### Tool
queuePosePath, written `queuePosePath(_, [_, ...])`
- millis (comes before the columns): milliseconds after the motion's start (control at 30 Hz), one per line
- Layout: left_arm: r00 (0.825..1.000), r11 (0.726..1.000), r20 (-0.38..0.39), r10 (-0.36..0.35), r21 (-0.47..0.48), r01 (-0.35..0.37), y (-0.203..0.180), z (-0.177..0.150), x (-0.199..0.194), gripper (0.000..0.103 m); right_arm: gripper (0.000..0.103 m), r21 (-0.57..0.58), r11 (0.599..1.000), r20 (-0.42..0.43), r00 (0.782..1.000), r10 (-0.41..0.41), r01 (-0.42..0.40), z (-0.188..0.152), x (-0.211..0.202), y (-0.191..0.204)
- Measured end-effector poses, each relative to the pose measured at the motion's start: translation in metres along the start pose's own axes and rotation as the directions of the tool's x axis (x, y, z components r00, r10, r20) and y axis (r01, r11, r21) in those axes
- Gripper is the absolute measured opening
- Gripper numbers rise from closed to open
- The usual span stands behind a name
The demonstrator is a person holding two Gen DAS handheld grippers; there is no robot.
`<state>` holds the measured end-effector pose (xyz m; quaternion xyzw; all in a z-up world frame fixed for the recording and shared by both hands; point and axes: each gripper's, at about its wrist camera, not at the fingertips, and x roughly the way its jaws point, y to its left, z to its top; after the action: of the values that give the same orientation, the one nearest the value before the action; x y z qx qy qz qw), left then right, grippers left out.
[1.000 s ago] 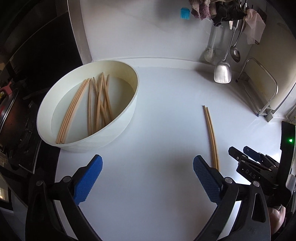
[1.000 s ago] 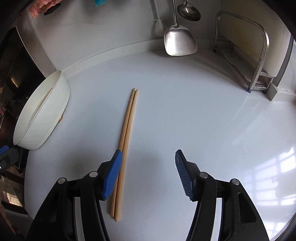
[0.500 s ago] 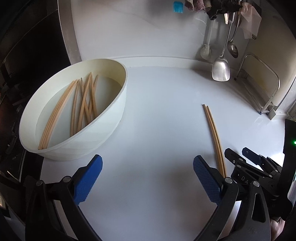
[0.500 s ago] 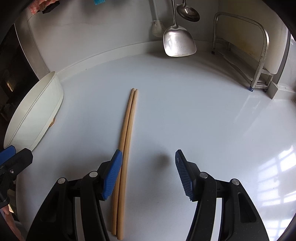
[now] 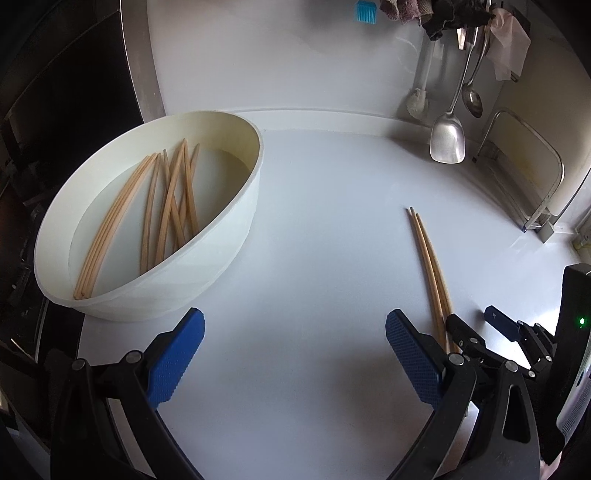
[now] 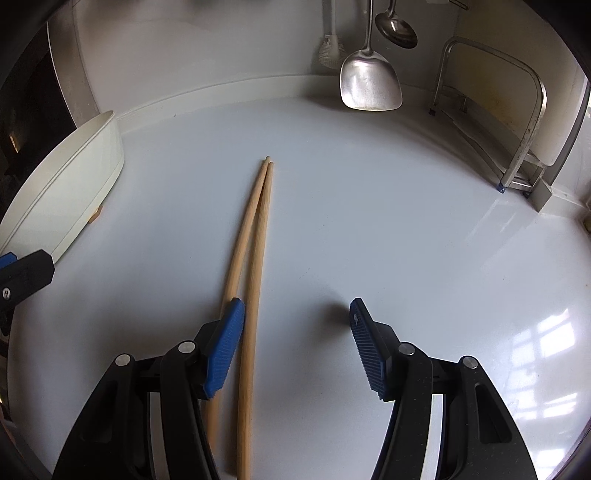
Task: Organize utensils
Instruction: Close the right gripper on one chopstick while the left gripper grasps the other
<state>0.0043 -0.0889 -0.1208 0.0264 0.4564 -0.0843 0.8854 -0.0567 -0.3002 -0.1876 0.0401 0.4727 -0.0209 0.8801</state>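
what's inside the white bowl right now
The white bowl holds a loose pile of wooden chopsticks, some crossing each other. Its near wall hides their lower ends, so an exact count isn't possible. The right wrist view shows only its outside.

Hanging against the white back wall: a steel spatula (image 6: 370,83), a ladle (image 6: 396,27) and a scrub brush (image 5: 418,99), with dark cloths (image 5: 443,14) bunched above. Off to the right, standing on the white counter (image 6: 388,229), a metal rack (image 6: 524,125).
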Motion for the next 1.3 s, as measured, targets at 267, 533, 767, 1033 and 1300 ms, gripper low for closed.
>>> queuePosePath(267, [1.000, 1.000, -0.010, -0.013, 0.008, 0.013, -0.011, 0.000, 0.004, 0.097, 0.029, -0.028, 1.000, 0.023, 1.000, 0.008, -0.007, -0.001, -0.002, 0.002])
queuePosePath(533, [0.998, 0.998, -0.029, -0.055, -0.001, 0.055, -0.035, 0.003, 0.015, 0.097, 0.007, -0.007, 1.000, 0.028, 1.000, 0.011, -0.011, -0.005, -0.006, -0.015])
queuePosePath(767, [0.997, 0.999, -0.073, -0.039, 0.016, 0.041, -0.057, 0.000, 0.038, 0.097, 0.007, 0.034, 0.999, 0.025, 1.000, -0.019, 0.018, -0.014, -0.013, -0.046])
queuePosePath(1033, [0.994, 0.998, -0.099, -0.040, 0.035, 0.044, -0.074, -0.001, 0.057, 0.097, 0.011, 0.095, 0.995, 0.026, 0.999, 0.021, -0.023, -0.017, -0.013, -0.075])
queuePosePath(1300, [0.996, 0.997, -0.093, -0.006, 0.070, 0.013, -0.080, -0.002, 0.067, 0.097, 0.023, 0.075, 0.997, 0.032, 0.999, 0.002, -0.004, -0.019, -0.014, -0.076])
